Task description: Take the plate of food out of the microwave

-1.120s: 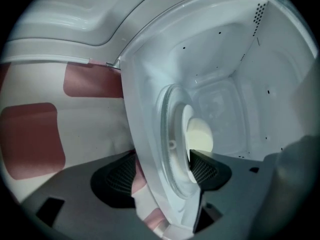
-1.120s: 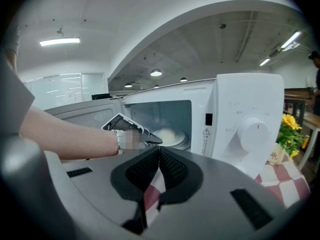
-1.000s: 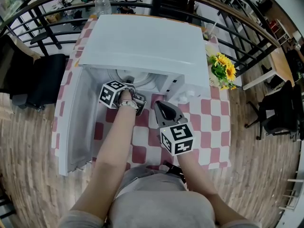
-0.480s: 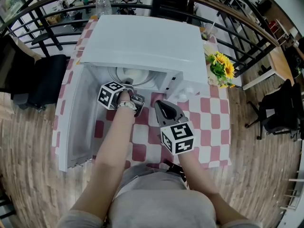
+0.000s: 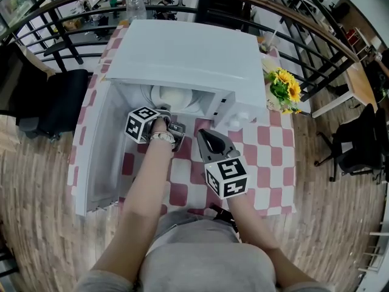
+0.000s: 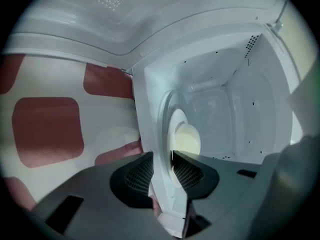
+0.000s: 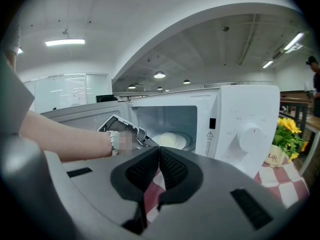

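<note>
A white microwave (image 5: 188,53) stands on the checked table with its door (image 5: 97,157) swung open to the left. Inside lies a white plate (image 5: 173,96) with a pale mound of food (image 6: 185,139). My left gripper (image 5: 167,109) reaches into the cavity mouth. Its jaws are closing on the near rim of the plate (image 6: 167,119), which fills the gap between the pads (image 6: 145,171). In the left gripper view my left gripper (image 6: 161,166) is turned on its side. My right gripper (image 5: 203,134) hangs shut and empty in front of the microwave, over the tablecloth. The right gripper view also shows the plate (image 7: 170,140).
A pot of yellow flowers (image 5: 284,90) stands right of the microwave, and a plastic bottle (image 5: 135,5) behind it. The control panel with its knob (image 7: 250,134) is on the microwave's right side. Black railings and chairs ring the table.
The left gripper has stayed at the cavity mouth by the plate's near edge. The right gripper has hardly moved.
</note>
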Motion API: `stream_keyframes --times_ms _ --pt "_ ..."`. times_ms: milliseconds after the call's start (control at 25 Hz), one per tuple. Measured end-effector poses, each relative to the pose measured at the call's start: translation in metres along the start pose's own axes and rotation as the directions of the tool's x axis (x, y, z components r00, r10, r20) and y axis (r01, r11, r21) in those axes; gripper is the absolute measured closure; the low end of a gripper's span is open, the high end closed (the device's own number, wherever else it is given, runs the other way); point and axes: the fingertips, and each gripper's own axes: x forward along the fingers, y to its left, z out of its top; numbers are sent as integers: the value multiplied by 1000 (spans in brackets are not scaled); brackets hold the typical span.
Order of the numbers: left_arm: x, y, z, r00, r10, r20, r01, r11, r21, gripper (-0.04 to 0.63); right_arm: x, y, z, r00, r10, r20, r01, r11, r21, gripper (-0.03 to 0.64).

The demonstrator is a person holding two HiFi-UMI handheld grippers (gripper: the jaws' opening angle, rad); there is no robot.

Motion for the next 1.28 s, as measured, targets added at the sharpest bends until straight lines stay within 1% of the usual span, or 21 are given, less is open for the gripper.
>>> stream_keyframes --times_ms 240,600,640,760,920,1080,1280 --pt "-4 -2 -1 1000 -18 -3 18 999 -33 509 -2 0 -1 1000 0 1 0 1000 11 592" --pt "-6 -4 -1 1000 -24 -13 23 999 -42 526 -4 -1 -3 1000 -4 1 3 1000 16 592" --pt "-6 -5 -1 1000 -24 -14 23 999 -39 555 -4 -1 -3 1000 -4 1 4 1000 18 592" --pt "-6 -7 0 1000 -22 -19 21 999 -33 555 -3 0 -5 1000 -4 -2 4 1000 27 592" --pt "-7 -7 -1 999 -37 -16 36 999 -37 558 -3 0 -6 1000 -6 -3 6 999 31 592" --pt "-10 -10 -2 998 -67 -7 66 997 -47 563 -3 -3 -4 1000 -12 -1 12 999 36 592" --pt "-14 -24 -2 988 -153 -2 152 987 -43 578 -4 -1 -4 1000 -18 1 18 999 38 592"
